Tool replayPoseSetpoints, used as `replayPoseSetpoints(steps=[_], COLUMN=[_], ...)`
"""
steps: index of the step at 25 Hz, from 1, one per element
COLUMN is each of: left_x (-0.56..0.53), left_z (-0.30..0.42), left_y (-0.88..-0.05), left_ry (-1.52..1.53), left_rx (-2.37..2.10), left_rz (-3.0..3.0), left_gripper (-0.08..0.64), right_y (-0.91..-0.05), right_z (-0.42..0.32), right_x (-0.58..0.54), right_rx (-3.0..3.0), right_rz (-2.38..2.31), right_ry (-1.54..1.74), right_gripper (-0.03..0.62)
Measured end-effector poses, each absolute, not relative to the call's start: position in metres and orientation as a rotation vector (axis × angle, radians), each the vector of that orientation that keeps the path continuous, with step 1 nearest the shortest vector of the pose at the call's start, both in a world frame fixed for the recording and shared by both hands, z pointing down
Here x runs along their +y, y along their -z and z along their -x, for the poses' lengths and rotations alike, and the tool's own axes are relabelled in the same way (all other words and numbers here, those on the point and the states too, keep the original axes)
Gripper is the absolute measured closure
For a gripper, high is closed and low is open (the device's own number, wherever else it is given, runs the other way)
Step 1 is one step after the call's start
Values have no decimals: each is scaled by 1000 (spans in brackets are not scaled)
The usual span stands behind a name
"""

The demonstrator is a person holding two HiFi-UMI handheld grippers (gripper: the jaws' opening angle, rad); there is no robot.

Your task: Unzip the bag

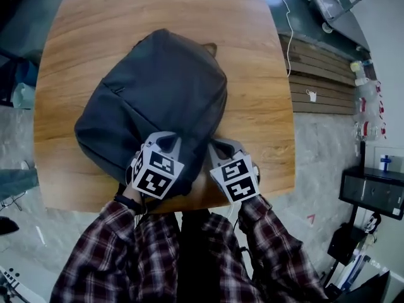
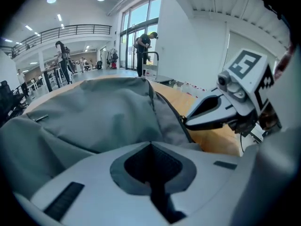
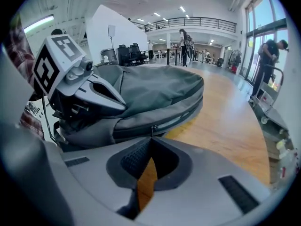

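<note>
Lying on the bench, the grey bag stretches ahead of the left claw and right claw in the head view. Left gripper view: left claw pressed together, tips against bag fabric. Right gripper view: right claw pinching the zipper pull.

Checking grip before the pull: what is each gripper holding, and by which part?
Neither hold is certain. The left gripper is shut against the near fabric of the bag. The right gripper is shut with its tips at the zipper pull.
</note>
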State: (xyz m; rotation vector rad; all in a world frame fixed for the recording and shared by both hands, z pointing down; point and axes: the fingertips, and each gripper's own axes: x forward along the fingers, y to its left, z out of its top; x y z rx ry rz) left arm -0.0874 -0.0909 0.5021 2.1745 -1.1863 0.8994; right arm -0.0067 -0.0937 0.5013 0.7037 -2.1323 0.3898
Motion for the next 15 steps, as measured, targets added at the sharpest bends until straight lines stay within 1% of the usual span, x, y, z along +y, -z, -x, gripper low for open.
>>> replayPoseSetpoints(steps=[6, 12, 15], left_x=[-96, -98, -100], left_z=[84, 81, 81], left_y=[-502, -502, -476], left_ry=[-890, -869, -773], left_rx=[-1193, -1198, -1257], left_rz=[-2161, -2176, -2196], left_gripper=[551, 551, 549], right_y=[-501, -501, -483], right_z=[27, 21, 12], right_x=[-39, -41, -42], right_rx=[-2157, -2156, -2182], right_rz=[-618, -675, -745], right_ry=[-424, -427, -448], right_gripper=[581, 581, 580])
